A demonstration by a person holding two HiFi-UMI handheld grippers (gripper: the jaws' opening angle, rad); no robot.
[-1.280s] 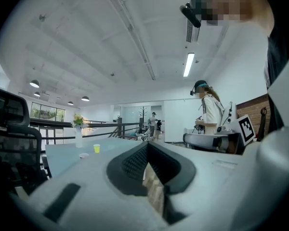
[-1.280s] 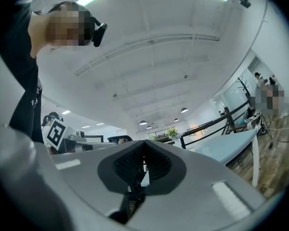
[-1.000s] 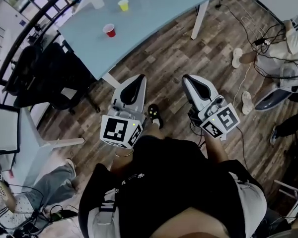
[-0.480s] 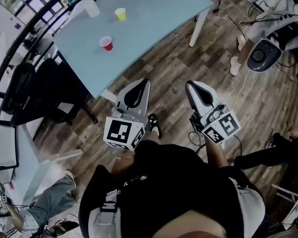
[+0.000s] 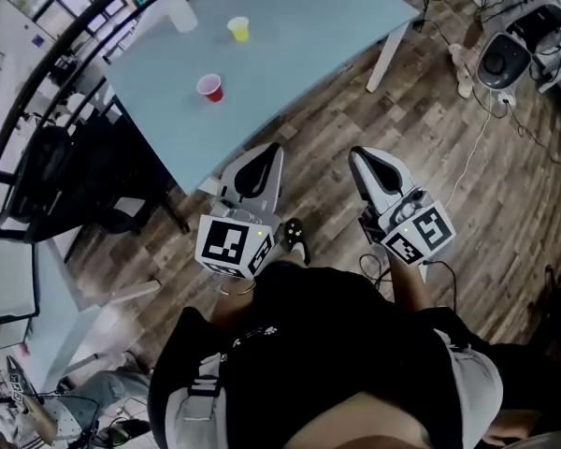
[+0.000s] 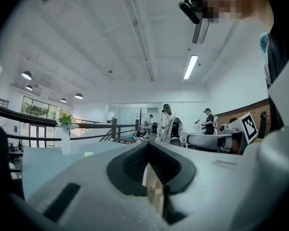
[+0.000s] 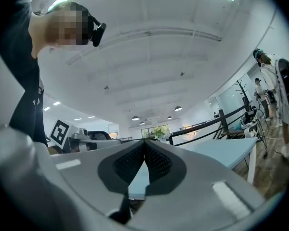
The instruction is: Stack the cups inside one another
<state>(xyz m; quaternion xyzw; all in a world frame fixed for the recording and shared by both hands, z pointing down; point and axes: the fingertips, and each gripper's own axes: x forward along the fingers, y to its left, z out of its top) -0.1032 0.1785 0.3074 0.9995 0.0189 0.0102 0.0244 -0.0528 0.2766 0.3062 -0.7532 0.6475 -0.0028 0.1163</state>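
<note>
A white vase of flowers stands near the far edge of the pale blue table. Black office chairs crowd its left side on the wood-plank floor.

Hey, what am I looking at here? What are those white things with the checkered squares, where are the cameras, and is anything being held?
No robot: a person holds two white handheld two-jaw grippers, the left gripper and the right gripper; the marker cubes are part of them. The overhead picture comes from a camera on the person's head; the other two ride on the grippers, looking along their jaws. Both are shut and hold nothing. On the light blue table ahead stand a small red plastic cup and a small yellow plastic cup, apart, not yet stacked.
</note>
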